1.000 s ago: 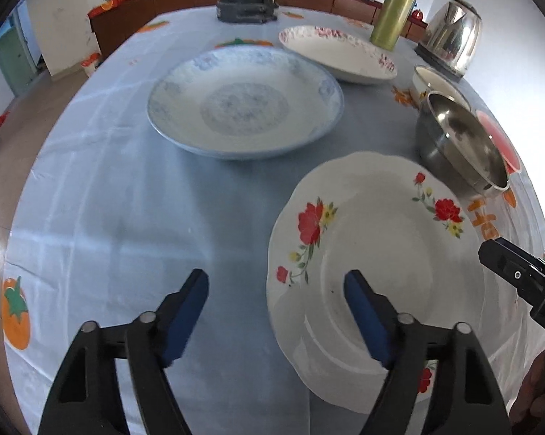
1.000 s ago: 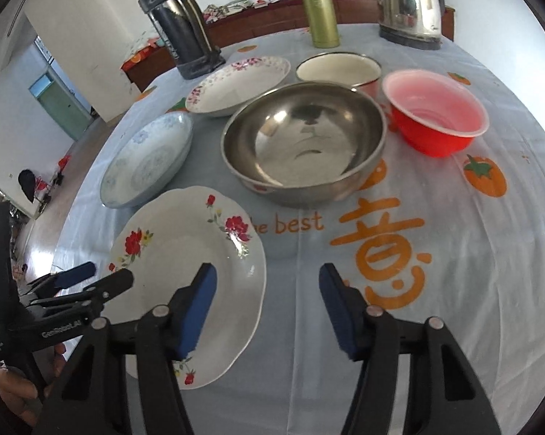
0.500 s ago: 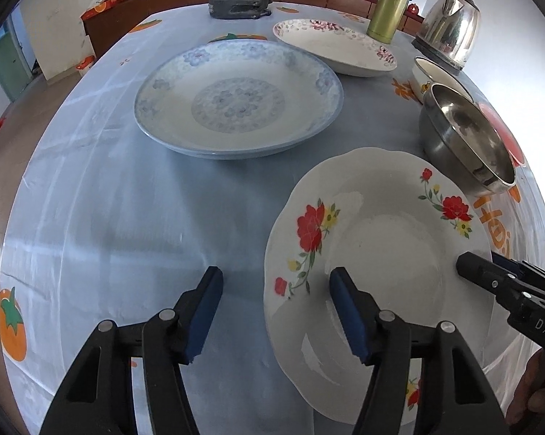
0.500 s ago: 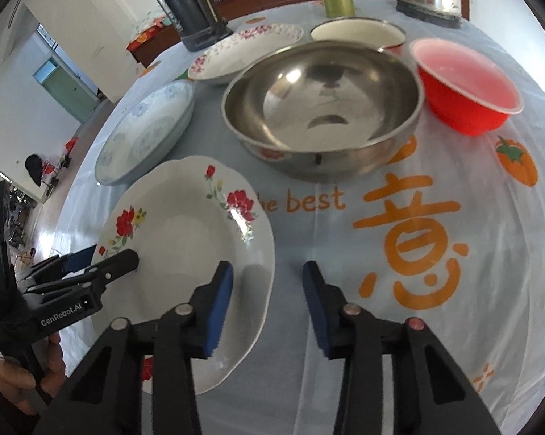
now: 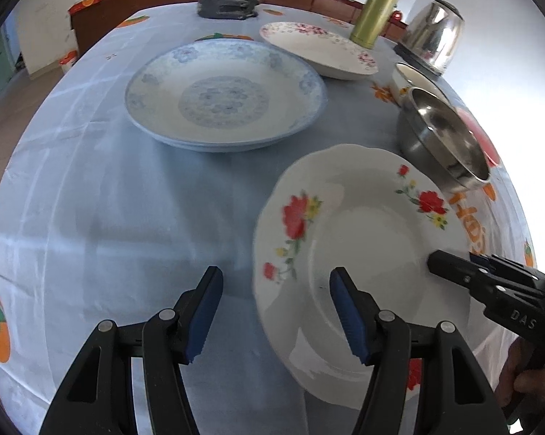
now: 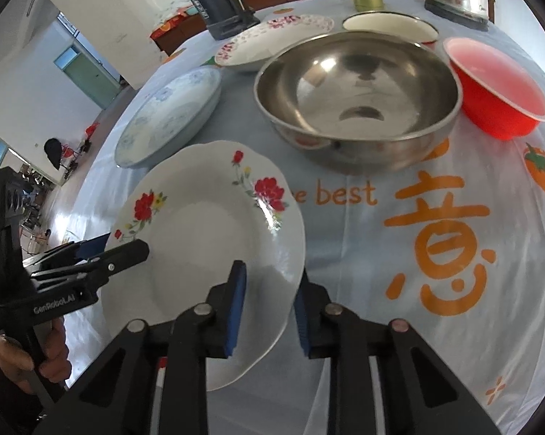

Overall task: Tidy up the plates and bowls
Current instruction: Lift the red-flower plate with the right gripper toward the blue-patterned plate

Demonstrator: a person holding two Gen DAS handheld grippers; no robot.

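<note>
White scalloped ceramic plate with red and yellow flowers, pale blue round plate with blue floral medallion, white plate with pink blossoms, shiny steel bowl, red plastic bowl, light blue tabletop cloth with orange persimmons and lettering, black grippers with blue-padded fingers.

Two close, downward-tilted wrist fisheyes from opposite sides of the shared red-flowered plate, table beyond.

A white scalloped plate with red flowers lies nearest. Beyond it sit a blue-patterned plate and a pink-flowered plate. A steel bowl, a red bowl and a cream bowl stand upright alongside.
</note>
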